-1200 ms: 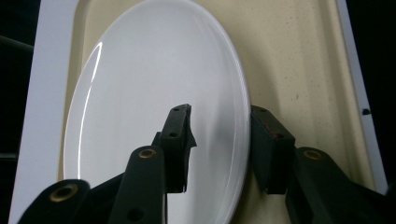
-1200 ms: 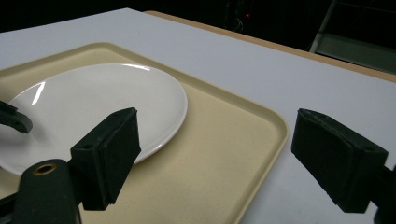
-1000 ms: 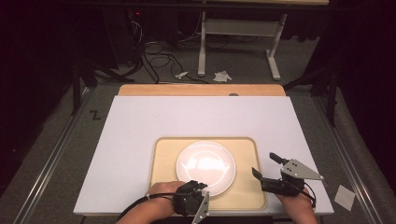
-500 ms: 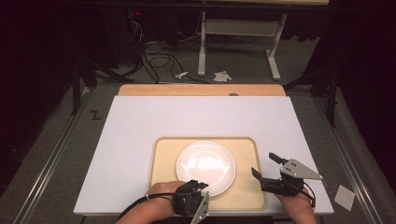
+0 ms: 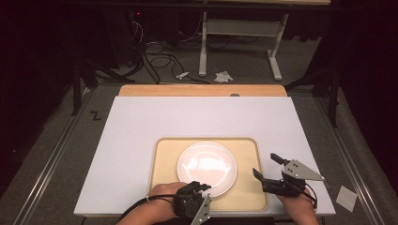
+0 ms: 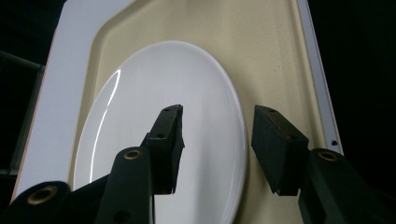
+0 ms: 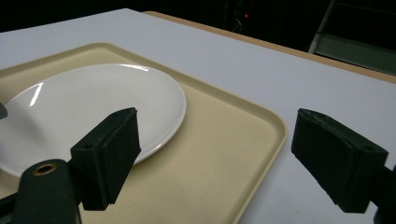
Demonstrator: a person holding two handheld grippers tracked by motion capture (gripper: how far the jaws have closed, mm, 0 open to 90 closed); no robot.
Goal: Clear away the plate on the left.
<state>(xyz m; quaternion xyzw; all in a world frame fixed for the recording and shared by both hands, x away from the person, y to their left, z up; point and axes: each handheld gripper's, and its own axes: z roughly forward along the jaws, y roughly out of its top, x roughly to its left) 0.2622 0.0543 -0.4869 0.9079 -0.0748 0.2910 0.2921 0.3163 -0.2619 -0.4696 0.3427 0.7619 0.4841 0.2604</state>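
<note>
A round white plate point(image 5: 206, 164) lies on a beige tray point(image 5: 164, 154) at the near middle of the white table. My left gripper point(image 5: 202, 187) is at the plate's near rim. In the left gripper view the plate point(image 6: 163, 84) runs between the jaws of my left gripper point(image 6: 218, 112): one over the plate, one over the tray point(image 6: 261, 46), neither pressing. My right gripper point(image 5: 264, 164) hovers open over the tray's right edge. The right gripper view has my right gripper point(image 7: 217, 116) wide apart with nothing between, the plate point(image 7: 93, 102) to its left on the tray point(image 7: 219, 140).
The white tabletop point(image 5: 141, 122) spreads to the left and beyond the tray, with a wooden strip point(image 5: 202, 90) along its far edge. Behind the table, cables point(image 5: 155, 56) and a desk frame point(image 5: 244, 28) stand on the floor. A paper scrap point(image 5: 348, 198) lies on the floor at right.
</note>
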